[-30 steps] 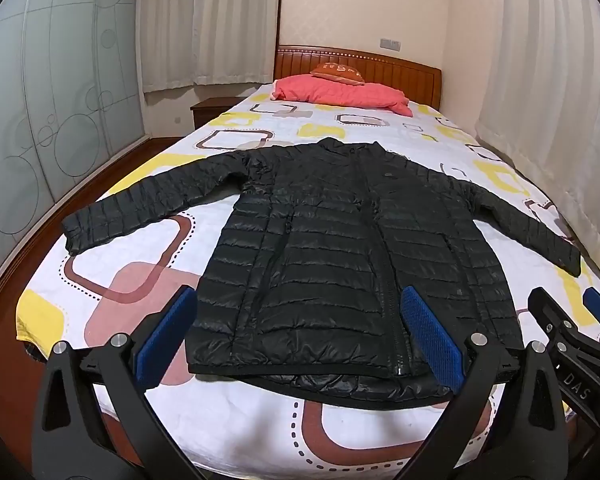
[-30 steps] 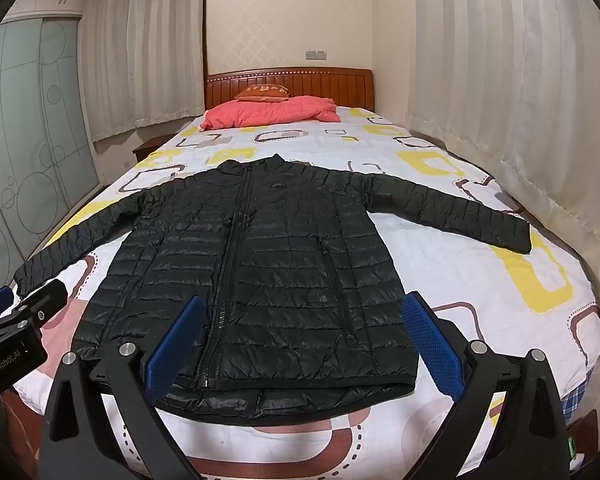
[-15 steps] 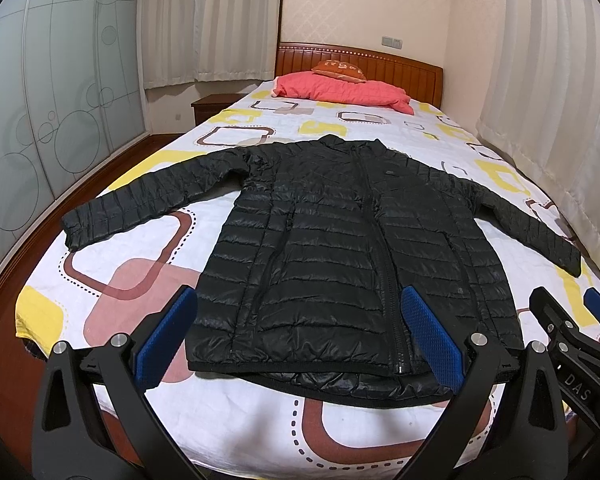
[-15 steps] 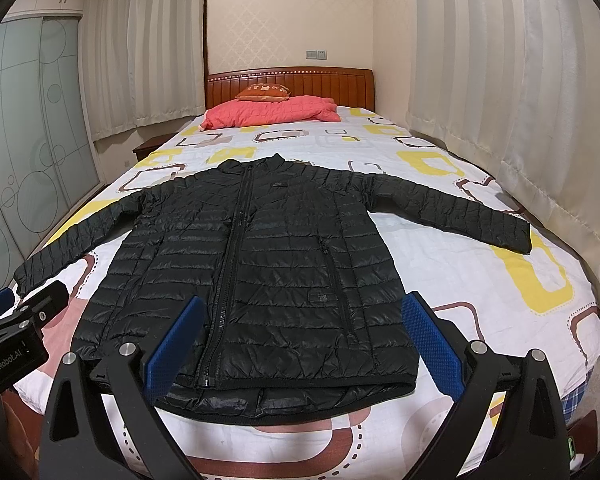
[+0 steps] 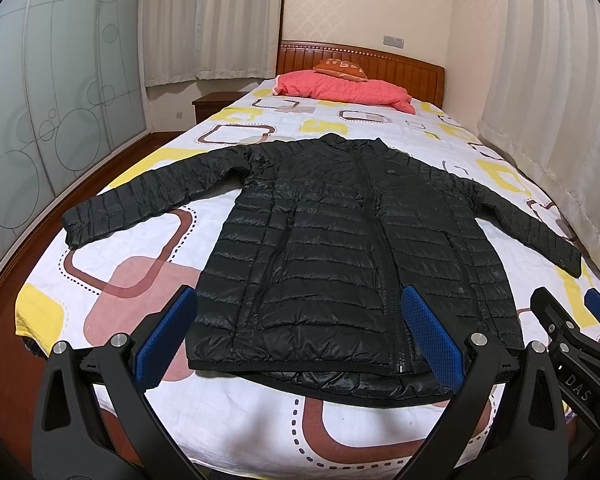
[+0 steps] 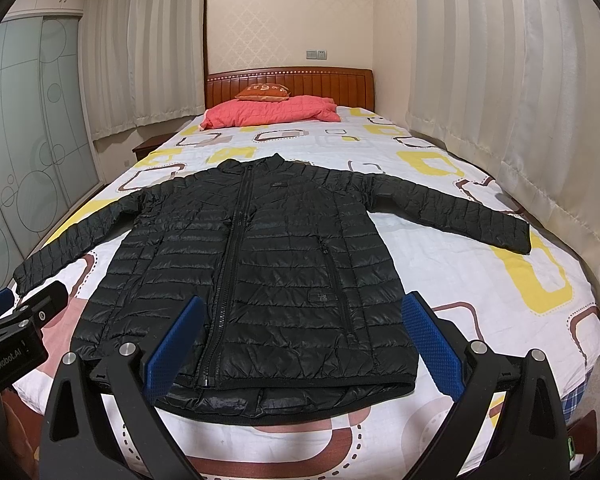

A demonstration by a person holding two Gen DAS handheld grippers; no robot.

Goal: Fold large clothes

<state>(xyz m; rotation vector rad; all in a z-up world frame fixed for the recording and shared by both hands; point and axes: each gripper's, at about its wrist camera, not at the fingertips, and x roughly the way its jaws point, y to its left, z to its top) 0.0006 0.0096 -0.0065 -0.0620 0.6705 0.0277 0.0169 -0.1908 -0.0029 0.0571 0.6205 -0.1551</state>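
Holding almost unmoved above jacket (image 5: 340, 248) hem, both fingers spread wide and empty, needing to reach outward toward sleeve cuffs first.

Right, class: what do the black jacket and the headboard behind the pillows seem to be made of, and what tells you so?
Jacket: probably thin synthetic shell, nylon or polyester, over padding; it has a slight sheen and stitched horizontal puffed rows. Headboard: looks like varnished reddish-brown wood, glossy, with vertical slats; solid wood or veneer cannot be told.

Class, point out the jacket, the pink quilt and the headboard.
jacket (image 6: 284, 264): right wrist view, chest panel.
pink quilt (image 6: 276, 110): right wrist view, top surface.
headboard (image 5: 404, 68): left wrist view, slatted front.
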